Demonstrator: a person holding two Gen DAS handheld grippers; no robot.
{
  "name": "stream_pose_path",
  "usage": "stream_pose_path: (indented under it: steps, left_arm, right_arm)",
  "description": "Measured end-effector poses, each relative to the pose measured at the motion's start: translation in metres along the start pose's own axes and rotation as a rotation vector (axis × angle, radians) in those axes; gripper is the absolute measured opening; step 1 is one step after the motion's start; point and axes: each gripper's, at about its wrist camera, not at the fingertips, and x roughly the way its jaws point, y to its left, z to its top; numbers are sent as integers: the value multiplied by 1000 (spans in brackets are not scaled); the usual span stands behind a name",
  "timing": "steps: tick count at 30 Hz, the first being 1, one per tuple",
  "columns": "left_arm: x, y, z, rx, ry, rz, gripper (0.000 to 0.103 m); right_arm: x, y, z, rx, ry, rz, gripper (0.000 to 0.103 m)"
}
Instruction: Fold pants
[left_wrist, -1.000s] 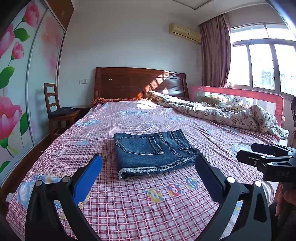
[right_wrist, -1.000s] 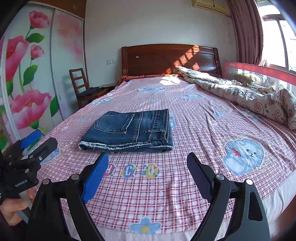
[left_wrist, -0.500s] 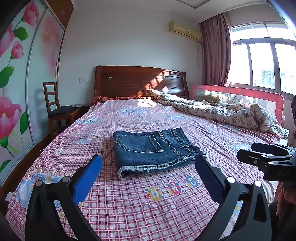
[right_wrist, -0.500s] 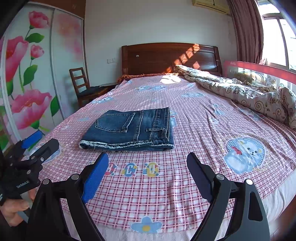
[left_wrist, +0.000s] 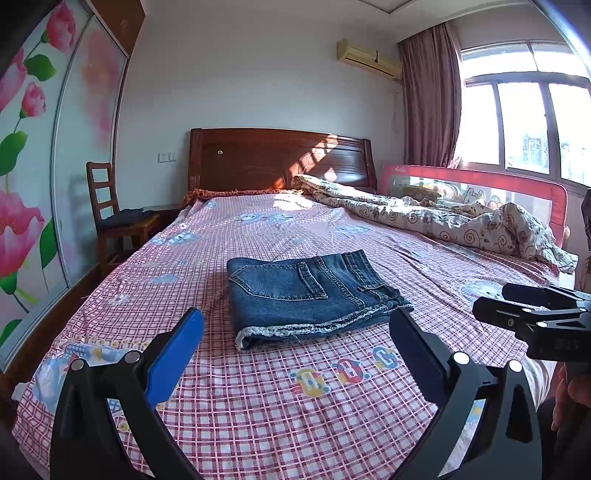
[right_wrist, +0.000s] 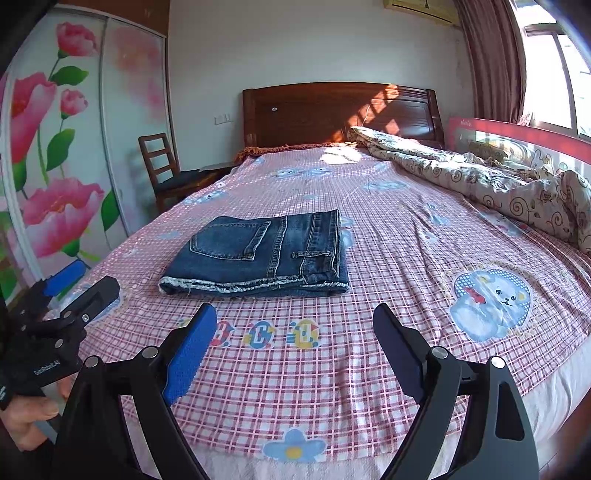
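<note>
Pants (left_wrist: 310, 291), made of dark blue denim, lie folded into a compact rectangle near the middle of a bed (left_wrist: 258, 406), with a back pocket facing up and a frayed pale hem along the edge nearest the foot of the bed. They rest flat on a pink and white checked sheet printed with cartoon animals and coloured letters. Both tools hang over the foot of the bed, near the pants but not touching them. The left hand-held gripper (left_wrist: 295, 339) has its two fingers spread wide apart with nothing between them, one finger faced with a bright blue pad. The right hand-held gripper (right_wrist: 295, 332) is likewise spread wide and holds nothing. A person's hand (right_wrist: 26, 417) grips the handle of the left tool, at the lower left edge of the right wrist view. A crumpled cream quilt (left_wrist: 443, 221) with swirl patterns lies along the window side of the bed, beside a red safety rail (left_wrist: 472, 184). A dark wooden headboard (left_wrist: 280, 158) stands at the far end. A wooden chair (left_wrist: 114, 218) sits by a wardrobe (left_wrist: 33, 147) painted with large pink flowers.
</note>
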Motion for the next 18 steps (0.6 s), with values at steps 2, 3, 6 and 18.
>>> stream_pose_path:
  steps: [2,3,6,18]
  left_arm:
    - [0,0,0,-1,0,-1,100]
    - [0,0,0,-2,1,-2,100]
    - [0,-1,0,0,1,-3,100]
    - [1,-1,1,-1,2,-3,100]
  right_arm:
    - [0,1,-1,-3,1,-1,86]
    - [0,1,-1,-4,1,-1,86]
    - [0,1,-1,-2,2,-1,86]
    - [0,2,-1,-2,2,4,86]
